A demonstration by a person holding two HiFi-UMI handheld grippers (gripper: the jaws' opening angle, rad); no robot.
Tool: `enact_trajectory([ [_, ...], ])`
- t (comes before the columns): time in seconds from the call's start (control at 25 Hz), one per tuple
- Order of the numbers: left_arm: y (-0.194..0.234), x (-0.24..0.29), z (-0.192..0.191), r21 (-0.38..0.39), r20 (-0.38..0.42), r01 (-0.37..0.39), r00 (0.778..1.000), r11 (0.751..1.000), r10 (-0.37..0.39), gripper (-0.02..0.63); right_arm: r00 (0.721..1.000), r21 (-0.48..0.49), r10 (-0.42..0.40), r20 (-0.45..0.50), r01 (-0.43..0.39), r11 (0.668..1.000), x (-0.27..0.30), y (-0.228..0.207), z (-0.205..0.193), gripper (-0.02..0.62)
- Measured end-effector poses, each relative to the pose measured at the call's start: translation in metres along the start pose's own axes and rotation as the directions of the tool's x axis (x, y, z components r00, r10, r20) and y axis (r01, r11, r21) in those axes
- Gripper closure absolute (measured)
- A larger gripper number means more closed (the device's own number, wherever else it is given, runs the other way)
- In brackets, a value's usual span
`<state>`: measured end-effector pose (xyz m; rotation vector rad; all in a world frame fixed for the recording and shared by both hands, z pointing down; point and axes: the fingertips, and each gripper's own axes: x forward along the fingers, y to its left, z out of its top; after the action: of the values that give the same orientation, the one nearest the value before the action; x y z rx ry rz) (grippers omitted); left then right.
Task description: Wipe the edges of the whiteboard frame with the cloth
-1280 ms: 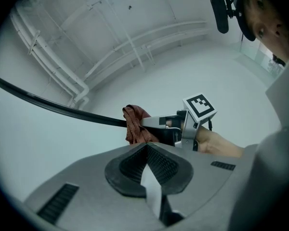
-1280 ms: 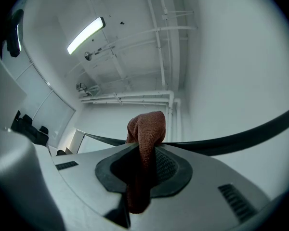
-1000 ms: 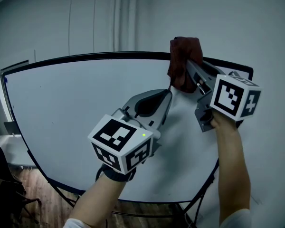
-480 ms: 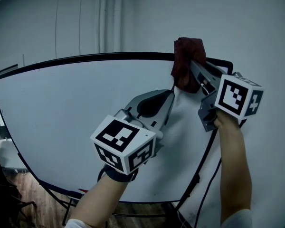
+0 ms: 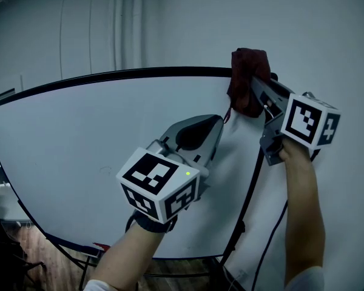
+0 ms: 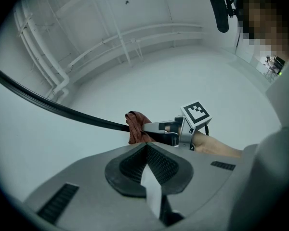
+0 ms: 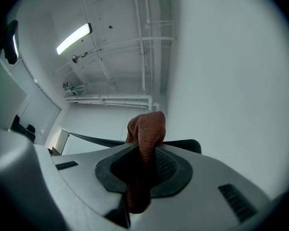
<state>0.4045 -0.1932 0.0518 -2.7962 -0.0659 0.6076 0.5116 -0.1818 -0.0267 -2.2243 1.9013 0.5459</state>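
Observation:
A dark red cloth (image 5: 249, 80) is bunched over the black top frame (image 5: 139, 74) of the whiteboard (image 5: 91, 138), near its upper right corner. My right gripper (image 5: 255, 93) is shut on the cloth (image 7: 143, 143) and holds it against the frame edge. In the left gripper view the cloth (image 6: 136, 128) sits on the frame (image 6: 53, 107) with the right gripper (image 6: 151, 128) behind it. My left gripper (image 5: 215, 123) is shut with nothing in it, its tip close to the board face below the cloth.
The board stands on a black stand (image 5: 239, 235) before a pale wall (image 5: 303, 35). Pipes (image 5: 124, 23) run up the wall behind. A wooden floor (image 5: 54, 253) shows at the lower left. A black cable (image 5: 273, 241) hangs at the board's right side.
My right gripper has slid the cloth rightward along the top frame toward the right corner. The head view has turned right. The left gripper has barely moved.

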Motion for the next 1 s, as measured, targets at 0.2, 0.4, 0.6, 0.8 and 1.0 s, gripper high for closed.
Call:
enact_trajectory([
  [0.2, -0.036, 0.028, 0.006, 0.002, -0.003, 0.019, 1.0, 1.0, -0.019, 0.597, 0.999, -0.004, -0.048, 0.006, 0.048, 0.999, -0.038, -0.043, 0.019, 0.538],
  [0.4, -0.045, 0.042, -0.001, 0.005, -0.005, 0.037, 0.999, 0.999, -0.037, 0.597, 0.99, -0.025, -0.14, 0.033, 0.14, 0.99, -0.063, -0.078, 0.023, 0.538],
  [0.6, -0.049, 0.046, -0.003, 0.0, -0.009, 0.05, 0.999, 0.999, -0.05, 0.597, 0.961, -0.135, -0.26, 0.097, 0.271, 0.953, -0.083, -0.091, 0.041, 0.538],
  [0.8, -0.046, 0.044, -0.002, 0.001, -0.006, 0.048, 0.999, 0.999, -0.048, 0.597, 0.903, -0.341, -0.4, 0.153, 0.429, 0.837, -0.091, -0.091, 0.055, 0.538],
  [1.0, -0.044, 0.04, -0.003, 0.004, -0.003, 0.047, 0.999, 0.999, -0.047, 0.597, 0.894, -0.418, -0.433, 0.115, 0.439, 0.795, -0.084, -0.09, 0.047, 0.538],
])
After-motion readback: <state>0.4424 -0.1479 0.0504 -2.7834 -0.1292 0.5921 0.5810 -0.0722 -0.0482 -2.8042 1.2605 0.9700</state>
